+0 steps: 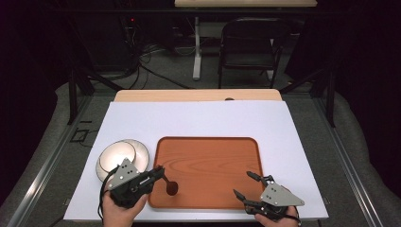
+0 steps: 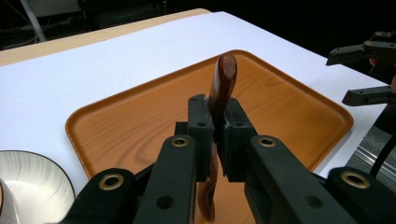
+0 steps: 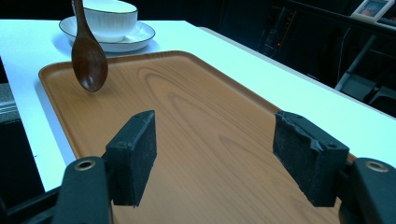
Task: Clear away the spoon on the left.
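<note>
Clamping a wooden spoon [image 2: 219,100], left claw [image 2: 215,128]; right claw [image 3: 217,156] gapes wide, empty.

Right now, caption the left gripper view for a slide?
Left claw shut on wooden spoon above the wooden tray.

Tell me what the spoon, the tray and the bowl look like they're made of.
Spoon: dark brown wood by the look, smooth with a soft sheen. Tray: wood or a wood-look laminate, with visible grain and a satin finish. Bowl: probably glazed white ceramic, glossy, with fine ribbing and a dark rim line.
</note>
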Demonstrator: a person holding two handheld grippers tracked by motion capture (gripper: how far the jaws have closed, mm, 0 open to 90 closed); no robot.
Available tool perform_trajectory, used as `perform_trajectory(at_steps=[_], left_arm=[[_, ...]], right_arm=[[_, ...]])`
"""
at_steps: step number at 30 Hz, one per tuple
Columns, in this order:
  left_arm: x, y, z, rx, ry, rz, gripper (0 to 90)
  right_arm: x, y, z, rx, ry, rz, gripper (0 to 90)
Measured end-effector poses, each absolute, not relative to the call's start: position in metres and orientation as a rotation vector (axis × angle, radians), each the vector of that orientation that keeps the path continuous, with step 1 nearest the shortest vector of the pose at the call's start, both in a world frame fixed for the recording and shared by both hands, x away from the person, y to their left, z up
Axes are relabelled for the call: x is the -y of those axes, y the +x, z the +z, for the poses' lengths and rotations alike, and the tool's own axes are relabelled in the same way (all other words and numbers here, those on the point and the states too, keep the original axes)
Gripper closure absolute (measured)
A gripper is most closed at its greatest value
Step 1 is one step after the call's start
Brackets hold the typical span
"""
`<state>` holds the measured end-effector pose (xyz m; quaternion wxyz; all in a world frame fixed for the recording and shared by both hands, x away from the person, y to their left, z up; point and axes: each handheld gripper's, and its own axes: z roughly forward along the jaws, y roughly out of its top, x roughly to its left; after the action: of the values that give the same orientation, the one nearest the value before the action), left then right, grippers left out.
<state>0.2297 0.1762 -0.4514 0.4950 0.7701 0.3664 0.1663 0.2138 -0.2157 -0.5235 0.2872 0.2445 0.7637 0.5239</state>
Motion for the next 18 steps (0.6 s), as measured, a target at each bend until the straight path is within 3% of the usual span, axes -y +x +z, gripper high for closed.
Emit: perform_trajectory(at_steps=[18], left_arm=[[-0.157,0.277,-0.453,-0.926,1.958,0.349,82.9]], right_arm=[[0.216,0.214,-0.523,-2.040,0.655,1.401,30.1]])
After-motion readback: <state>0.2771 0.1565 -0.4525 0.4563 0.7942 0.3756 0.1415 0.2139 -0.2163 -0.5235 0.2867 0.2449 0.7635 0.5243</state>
